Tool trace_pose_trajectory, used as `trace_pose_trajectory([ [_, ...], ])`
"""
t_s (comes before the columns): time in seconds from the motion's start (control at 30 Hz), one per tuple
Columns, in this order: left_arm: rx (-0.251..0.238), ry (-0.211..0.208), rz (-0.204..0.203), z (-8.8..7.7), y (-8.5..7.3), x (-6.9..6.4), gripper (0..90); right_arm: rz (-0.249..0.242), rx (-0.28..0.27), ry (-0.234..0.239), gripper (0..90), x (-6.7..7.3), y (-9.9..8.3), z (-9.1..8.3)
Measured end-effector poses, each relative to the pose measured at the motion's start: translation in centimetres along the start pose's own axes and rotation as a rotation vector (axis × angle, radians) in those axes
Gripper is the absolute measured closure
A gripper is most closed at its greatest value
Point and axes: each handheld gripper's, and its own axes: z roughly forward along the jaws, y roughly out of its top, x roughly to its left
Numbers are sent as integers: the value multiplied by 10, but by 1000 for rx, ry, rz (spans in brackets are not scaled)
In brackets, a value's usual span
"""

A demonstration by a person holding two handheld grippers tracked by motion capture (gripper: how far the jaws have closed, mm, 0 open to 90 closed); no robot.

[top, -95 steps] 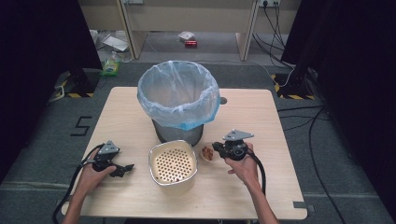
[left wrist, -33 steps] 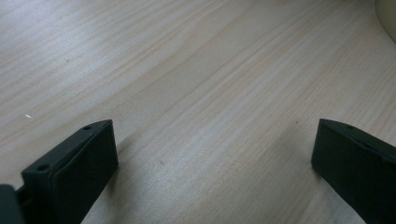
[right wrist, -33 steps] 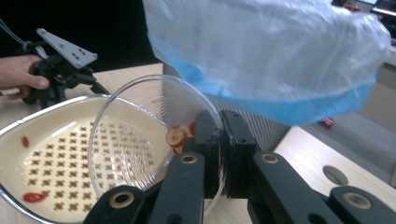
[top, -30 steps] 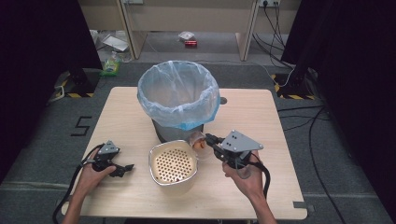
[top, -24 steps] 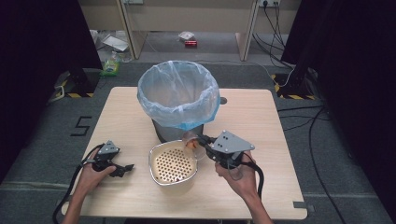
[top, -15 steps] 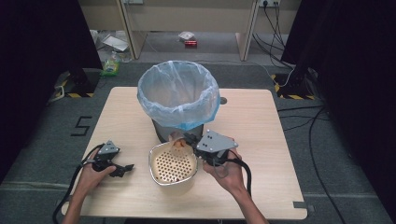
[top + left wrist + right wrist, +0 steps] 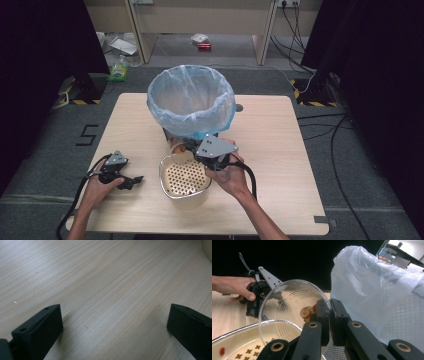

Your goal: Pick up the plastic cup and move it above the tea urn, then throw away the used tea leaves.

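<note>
Hands work two grippers at a pale wooden table (image 7: 280, 145), seen from above. At centre frame the right gripper (image 7: 192, 149) is clamped on the rim of a clear glass bowl (image 7: 287, 310), tipped on its side above a perforated metal strainer basin (image 7: 186, 176) that sits just below a bin lined with a light blue plastic bag (image 7: 191, 100). From above, the bowl shows as little more than a pale, orange-tinged shape between bin and basin, partly hidden by the gripper's grey three-cornered plate (image 7: 216, 146).

The right gripper view gives the detail: both black jaws pinch the bowl's edge, one inside and one outside; a few brownish food slices (image 7: 306, 312) lie inside the bowl just by the jaws; the bag rises at the right of the frame; the basin's cross-shaped holes and a small red scrap (image 7: 221, 351) show at lower left. Farther off at upper left, the left hand (image 7: 233, 287) holds its own gripper.

At lower left of the high view the left gripper (image 7: 131, 181) lies low on the table, forearm entering from the bottom edge. The left gripper view shows its jaws wide apart over bare wood grain, gripping nothing. The right hand (image 7: 229, 175) reaches up from the bottom edge, wrist angled toward the bin, its cable looping beside it.
</note>
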Motion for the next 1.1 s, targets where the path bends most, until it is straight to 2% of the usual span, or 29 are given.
trace_pose_trajectory([
  [0.2,-1,1,-1,0,0,0,0,-7,-6,17,866,-1,0,8],
  [0.4,0,1,0,0,0,0,0,-16,-13,14,867,2,0,14],
  [0.5,-1,1,-1,0,0,0,0,-38,-23,7,867,3,0,12],
  [0.6,0,1,0,0,0,0,0,-86,-45,2,866,3,-1,10],
  [0.87,0,1,0,0,0,0,0,-271,-73,-50,864,11,-10,5],
  [0.93,0,2,0,0,0,0,0,-344,-100,-55,864,13,-14,3],
  [1.03,0,1,0,0,0,0,0,-457,-117,-88,865,17,-20,1],
  [1.1,-1,1,0,0,0,0,0,-555,-131,-103,869,22,-24,0],
])
